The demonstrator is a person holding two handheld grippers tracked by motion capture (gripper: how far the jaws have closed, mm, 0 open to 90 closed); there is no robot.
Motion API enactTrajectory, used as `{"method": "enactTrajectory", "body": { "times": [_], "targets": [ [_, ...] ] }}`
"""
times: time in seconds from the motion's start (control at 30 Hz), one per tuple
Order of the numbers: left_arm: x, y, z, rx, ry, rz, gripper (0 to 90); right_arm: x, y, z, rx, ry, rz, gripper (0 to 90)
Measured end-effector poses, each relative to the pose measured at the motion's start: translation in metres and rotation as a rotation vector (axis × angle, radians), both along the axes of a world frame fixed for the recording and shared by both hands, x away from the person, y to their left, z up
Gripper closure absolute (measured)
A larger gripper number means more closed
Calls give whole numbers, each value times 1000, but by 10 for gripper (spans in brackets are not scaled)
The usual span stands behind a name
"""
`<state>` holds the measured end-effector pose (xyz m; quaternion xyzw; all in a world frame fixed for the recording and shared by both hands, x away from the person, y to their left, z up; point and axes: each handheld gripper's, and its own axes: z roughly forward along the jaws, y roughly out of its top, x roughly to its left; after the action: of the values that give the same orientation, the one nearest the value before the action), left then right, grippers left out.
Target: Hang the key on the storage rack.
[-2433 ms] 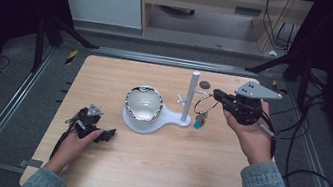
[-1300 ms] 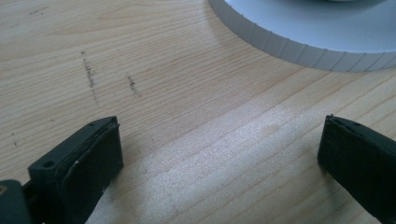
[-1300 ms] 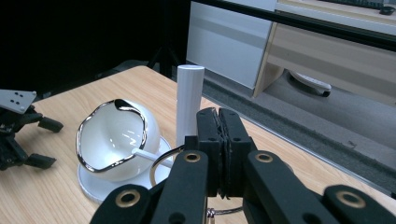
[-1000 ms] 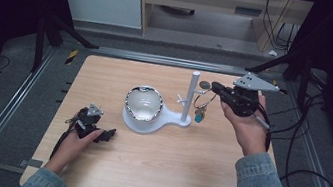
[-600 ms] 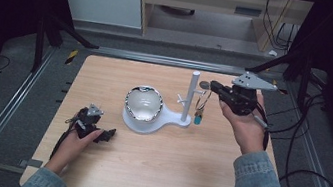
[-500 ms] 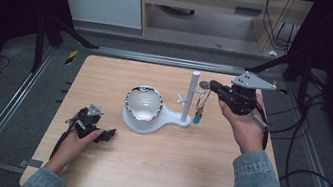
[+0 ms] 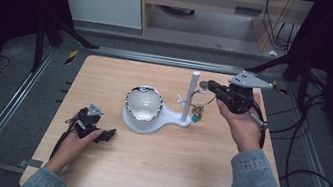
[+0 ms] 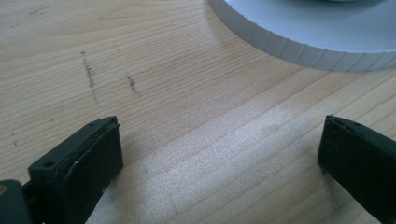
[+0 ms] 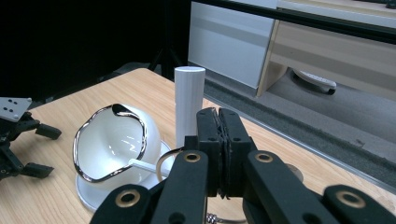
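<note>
Beside the white post (image 7: 192, 96), right gripper (image 7: 210, 86) has risen slightly.

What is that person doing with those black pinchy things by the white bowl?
A person holds a gripper in each hand at a wooden table. The right gripper is shut on a metal ring with small charms, right beside the white post of a stand. A white bowl with a silvery rim sits on that stand's base. The left gripper rests open on the table, near the base, holding nothing.

Post (image 7: 191, 97) blocks tool (image 7: 212, 86) — left.
</note>
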<state>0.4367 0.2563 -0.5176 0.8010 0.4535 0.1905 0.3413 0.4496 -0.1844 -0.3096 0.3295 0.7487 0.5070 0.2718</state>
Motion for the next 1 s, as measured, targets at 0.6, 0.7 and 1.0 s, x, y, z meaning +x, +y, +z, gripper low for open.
{"method": "enactTrajectory", "body": {
  "times": [0.6,0.7,1.0],
  "targets": [
    [0,0,0,0,0,0,0,6,-6,-11,16,30,-17,888],
    [0,0,0,0,0,0,0,7,-7,-12,22,33,-18,888],
    [0,0,0,0,0,0,0,9,-11,-15,29,46,-29,887]
  ]
}}
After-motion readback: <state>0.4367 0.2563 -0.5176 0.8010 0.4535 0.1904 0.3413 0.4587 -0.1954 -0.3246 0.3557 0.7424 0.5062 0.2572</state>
